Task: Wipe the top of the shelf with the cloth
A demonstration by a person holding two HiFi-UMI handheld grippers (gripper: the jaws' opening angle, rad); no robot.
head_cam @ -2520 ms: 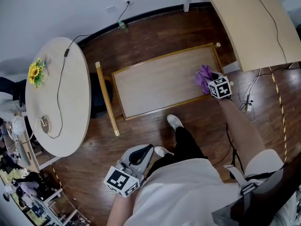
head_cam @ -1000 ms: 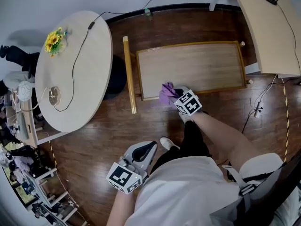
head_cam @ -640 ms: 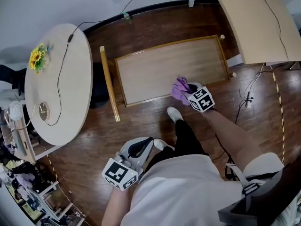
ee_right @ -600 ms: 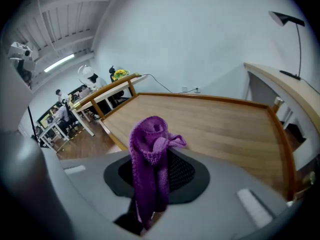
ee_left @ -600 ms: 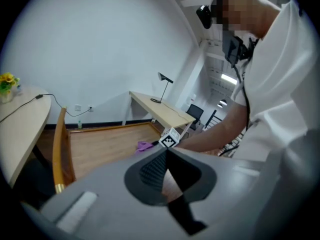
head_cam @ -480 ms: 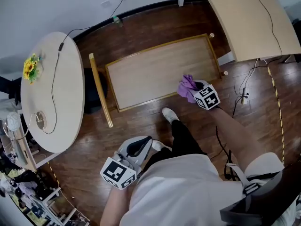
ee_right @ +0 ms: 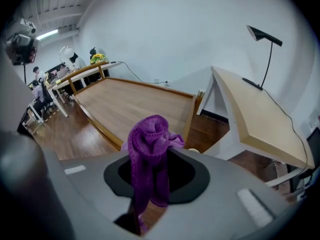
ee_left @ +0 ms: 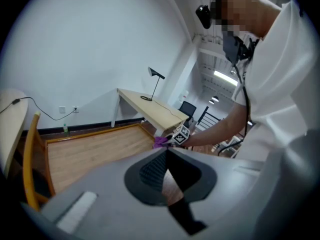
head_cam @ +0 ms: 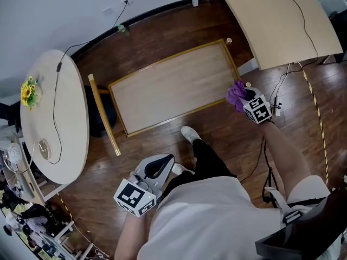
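Observation:
The shelf top [head_cam: 168, 85] is a long wooden panel with a gold rim, in the middle of the head view. My right gripper [head_cam: 242, 98] is shut on a bunched purple cloth [head_cam: 236, 94] at the shelf's right front corner. In the right gripper view the cloth [ee_right: 150, 154] hangs from between the jaws, with the shelf top [ee_right: 127, 104] ahead and to the left. My left gripper [head_cam: 159, 168] is held low by the person's body, away from the shelf, its jaws closed with nothing between them [ee_left: 166, 154].
A round white table [head_cam: 59, 123] with sunflowers [head_cam: 29, 91] and a cable stands at the left. A beige desk [head_cam: 271, 20] is at the upper right. A gold bar [head_cam: 104, 118] runs along the shelf's left end. Cables [head_cam: 282, 99] lie on the dark wood floor.
The right gripper has swept the cloth along the shelf's front edge, from the left front corner a second ago to the right front corner. The left gripper has stayed low.

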